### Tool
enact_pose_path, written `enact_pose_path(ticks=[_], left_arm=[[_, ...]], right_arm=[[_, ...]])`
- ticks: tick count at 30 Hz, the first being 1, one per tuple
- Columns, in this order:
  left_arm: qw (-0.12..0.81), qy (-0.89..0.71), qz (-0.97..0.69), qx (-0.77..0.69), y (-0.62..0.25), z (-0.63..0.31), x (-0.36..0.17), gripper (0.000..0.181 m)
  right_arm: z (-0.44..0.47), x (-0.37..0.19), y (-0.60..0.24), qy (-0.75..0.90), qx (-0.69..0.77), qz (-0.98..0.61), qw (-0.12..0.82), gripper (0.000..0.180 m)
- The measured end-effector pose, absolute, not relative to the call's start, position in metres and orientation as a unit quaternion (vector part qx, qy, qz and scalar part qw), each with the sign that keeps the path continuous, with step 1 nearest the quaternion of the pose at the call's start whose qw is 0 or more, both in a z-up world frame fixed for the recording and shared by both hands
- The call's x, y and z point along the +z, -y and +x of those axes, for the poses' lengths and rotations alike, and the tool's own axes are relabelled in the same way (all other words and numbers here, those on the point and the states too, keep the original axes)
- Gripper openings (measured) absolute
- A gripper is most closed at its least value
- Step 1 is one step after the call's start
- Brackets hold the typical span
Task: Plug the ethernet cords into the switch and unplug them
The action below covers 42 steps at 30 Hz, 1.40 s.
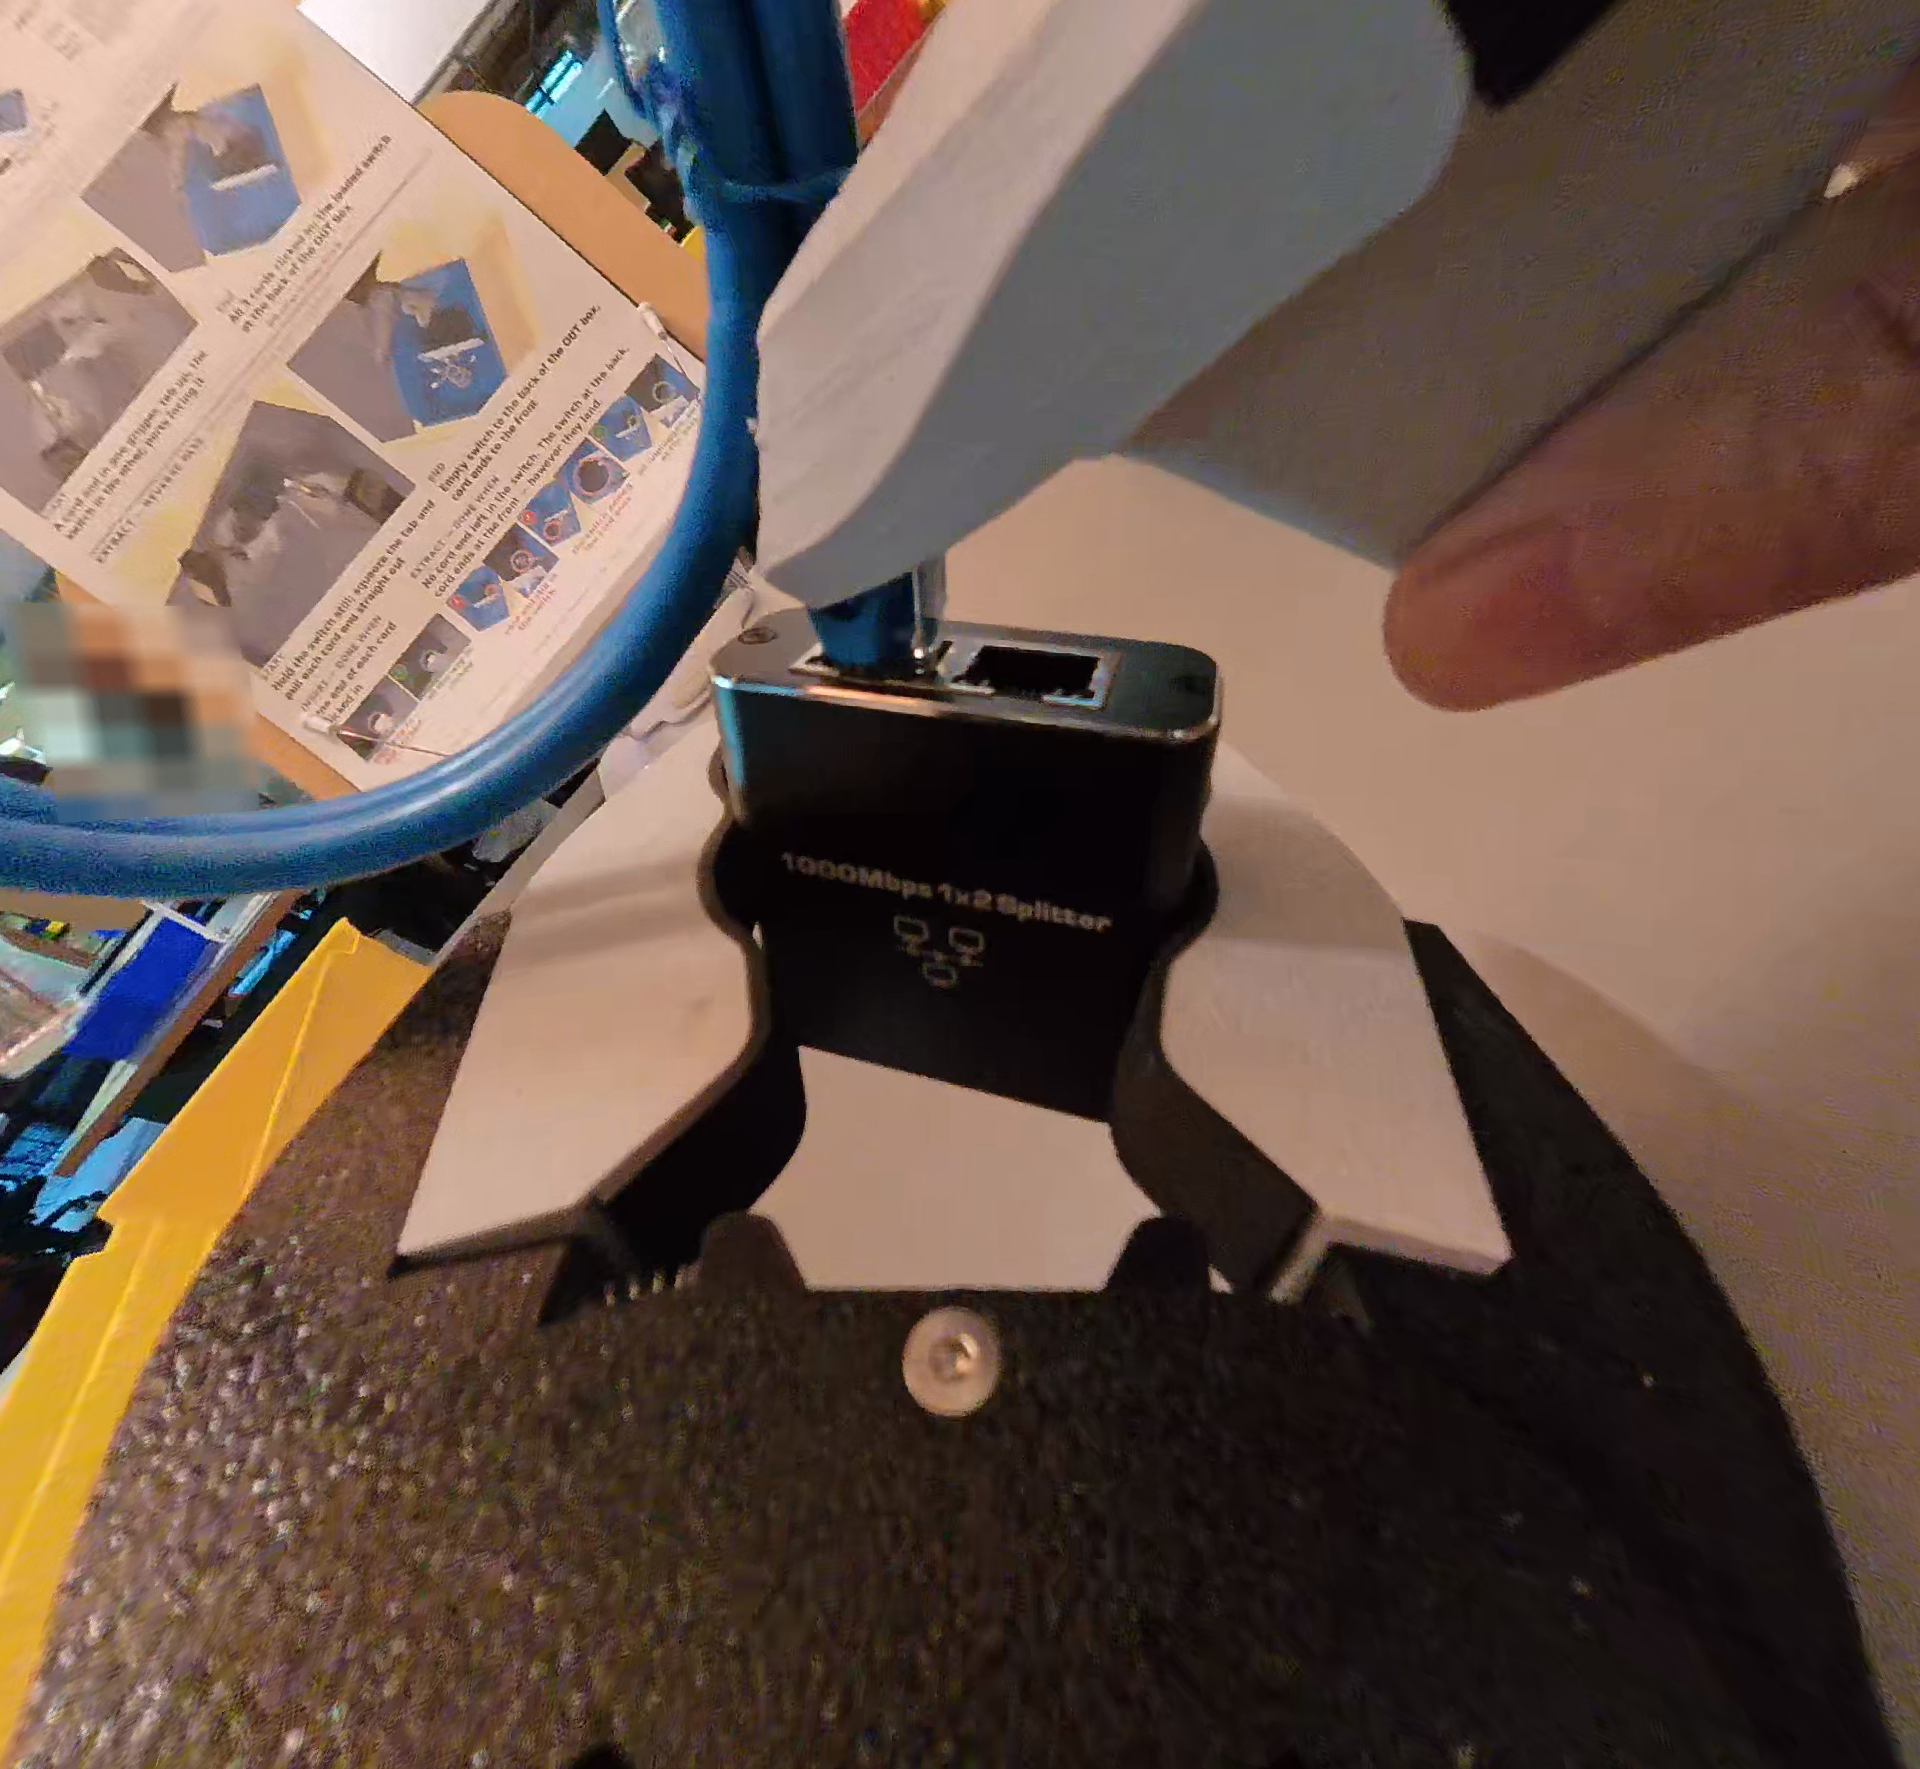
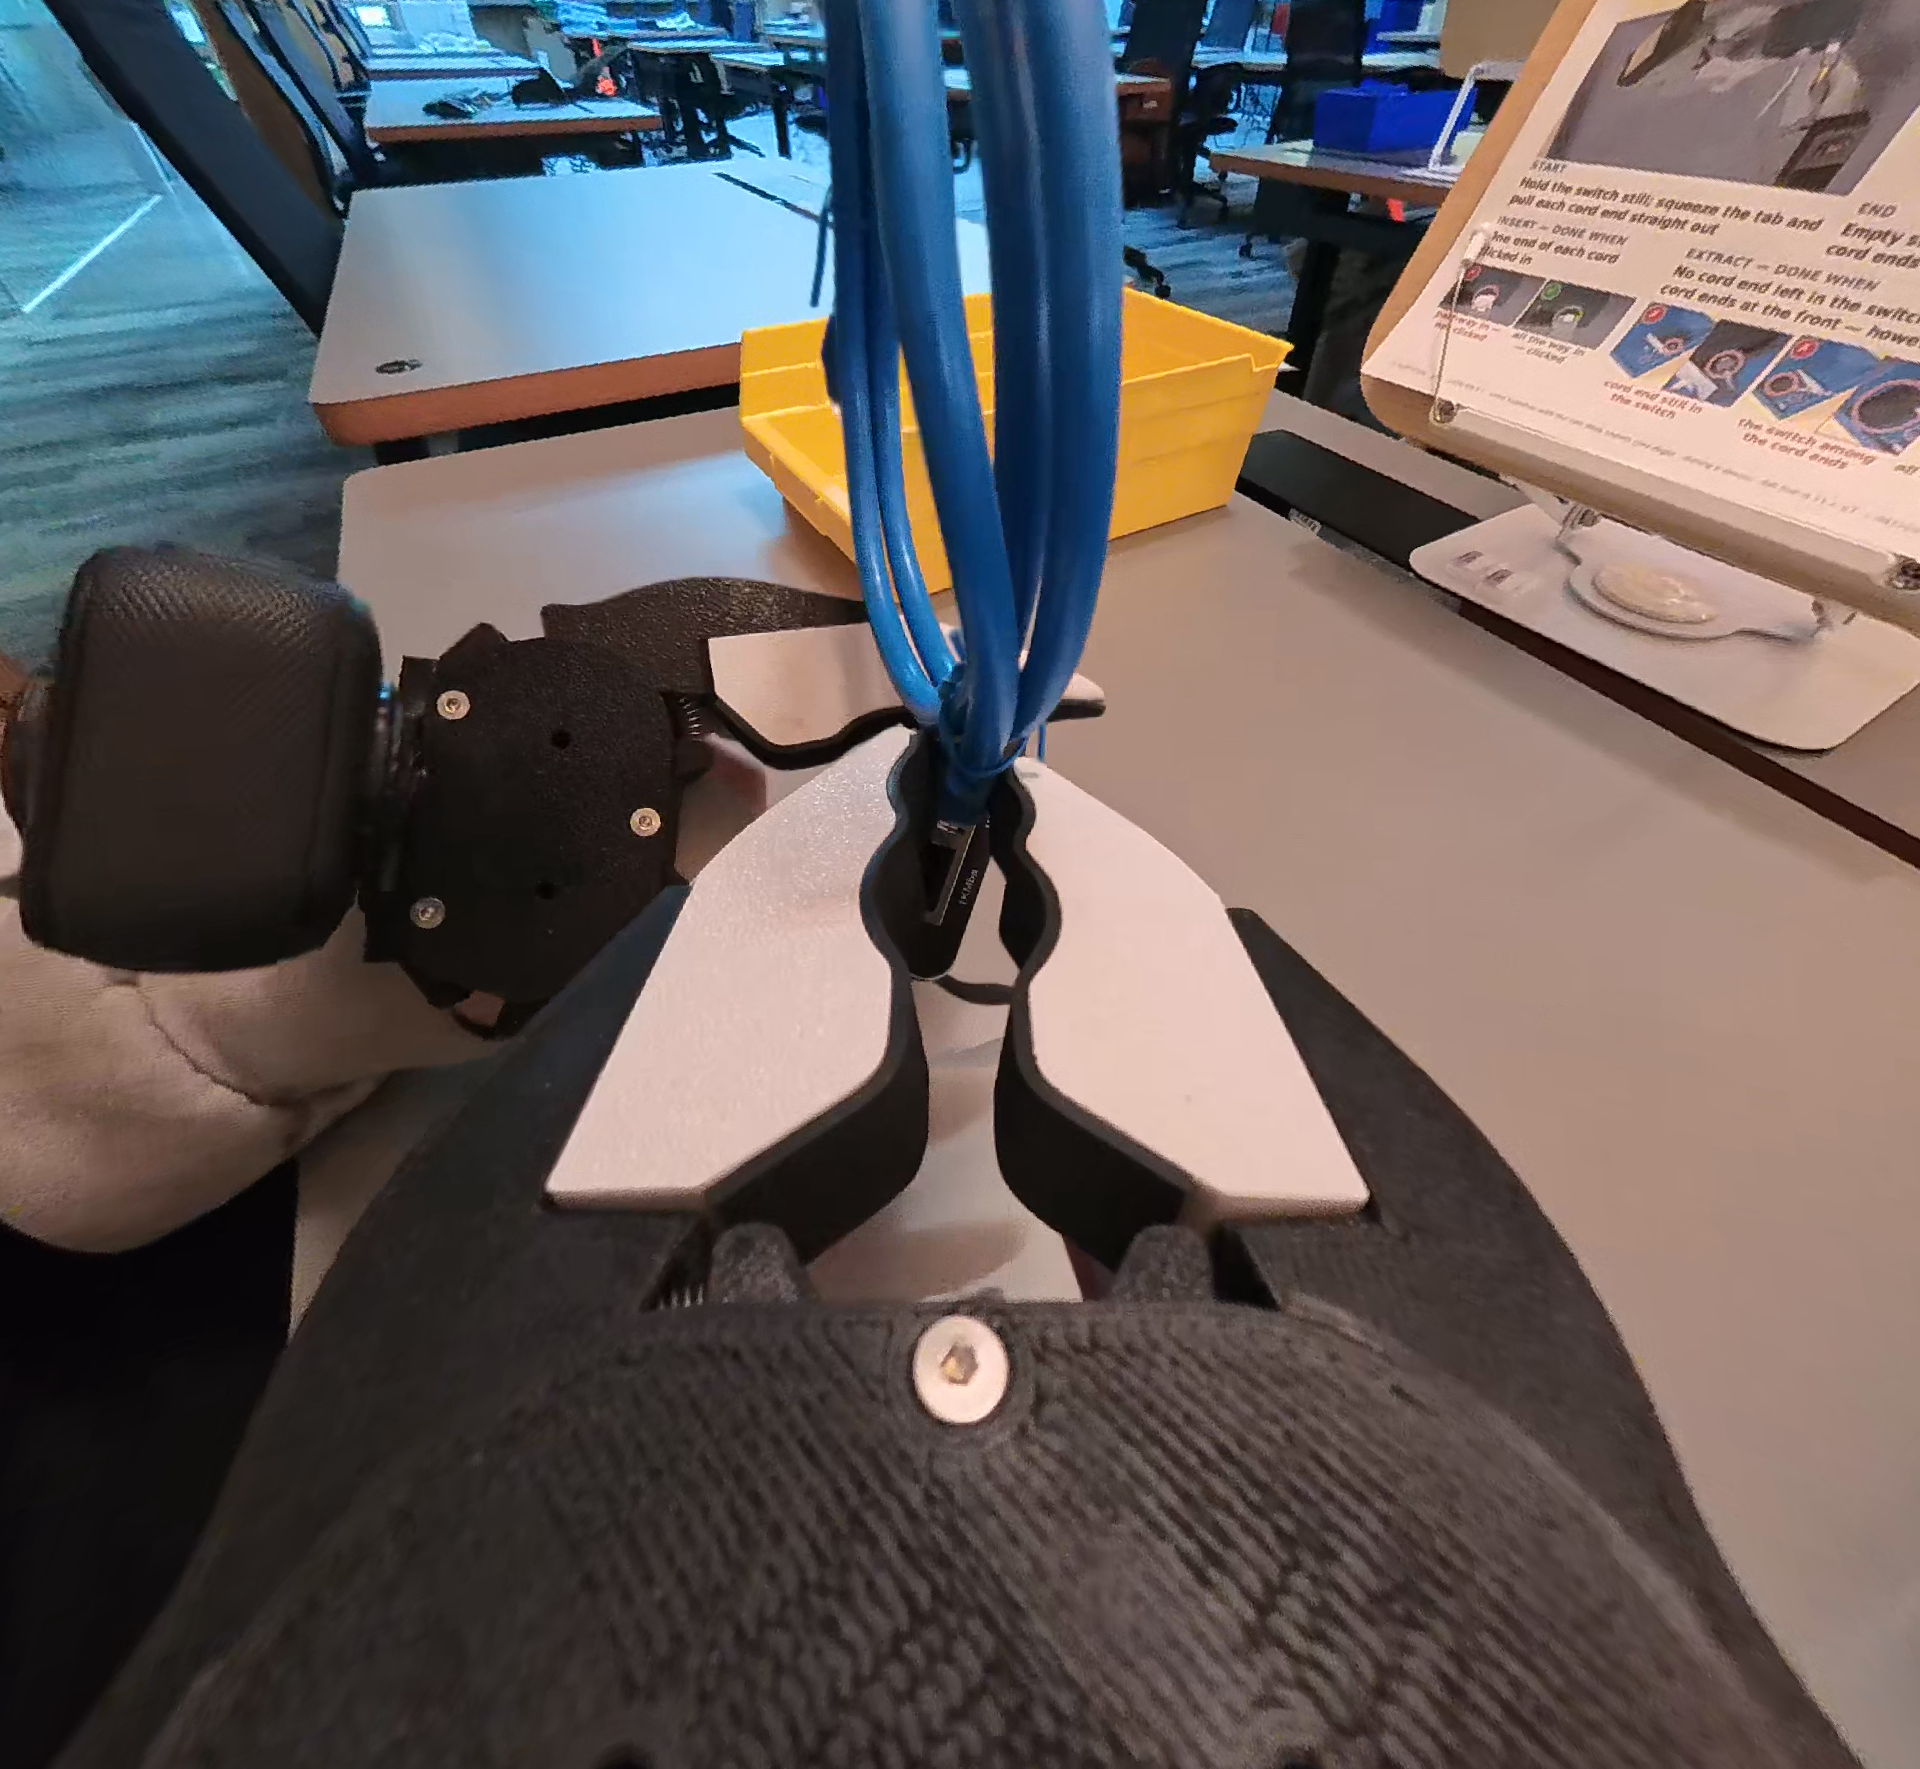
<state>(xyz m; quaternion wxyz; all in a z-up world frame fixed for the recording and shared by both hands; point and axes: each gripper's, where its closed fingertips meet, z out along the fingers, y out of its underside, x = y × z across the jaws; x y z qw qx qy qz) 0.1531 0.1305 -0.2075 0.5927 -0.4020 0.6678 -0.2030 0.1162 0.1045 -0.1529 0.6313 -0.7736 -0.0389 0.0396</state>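
Switch (image 1: 966,826) mid-frame in left view: small black box, gripped by its lower body, ports facing up. Looks light, rigid, smooth-sided; likely to slip or twist unless held low on flat sides. Blue cord (image 1: 717,431) plug seated in or just at left port; neighbouring port (image 1: 1029,673) empty. Cord stiff-ish, coiled, loops tied in a bundle; will probably tug sideways on plug. Best hold: plug body right at tab, not the cable.

Left gripper (image 1: 961,898) closed snug around switch. Right gripper (image 2: 961,846), centre of right view, nearly closed, pinching plug end with bundle rising above. Person's finger (image 1: 1621,566) at right edge, left view. Yellow bin (image 2: 1174,410) behind on table (image 2: 1455,888); instruction sheet (image 2: 1714,265) on stand, upper right.
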Motion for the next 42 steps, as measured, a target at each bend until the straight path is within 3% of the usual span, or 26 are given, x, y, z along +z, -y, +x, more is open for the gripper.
enact_pose_path(ticks=[11,22,27,36,42], left_arm=[[0.564,-0.673,-0.424,-0.221,-0.128,0.153,-0.208,0.075],[0.573,-0.677,-0.397,-0.236,-0.119,0.133,-0.168,0.075],[0.499,-0.712,-0.376,-0.321,-0.095,0.122,-0.158,0.076],[0.307,-0.723,-0.354,-0.507,-0.064,0.094,-0.143,0.075],[0.243,-0.692,-0.346,-0.585,-0.058,0.082,-0.122,0.075]], right_arm=[[0.116,-0.150,-0.108,0.017,0.067,-0.767,0.638,0.012],[0.095,-0.107,-0.101,0.026,0.117,-0.705,0.699,0.012],[0.086,-0.090,-0.090,0.060,0.120,-0.700,0.702,0.017],[0.075,-0.082,-0.079,0.086,0.130,-0.706,0.690,0.041],[0.076,-0.061,-0.063,0.082,0.135,-0.677,0.719,0.047]])
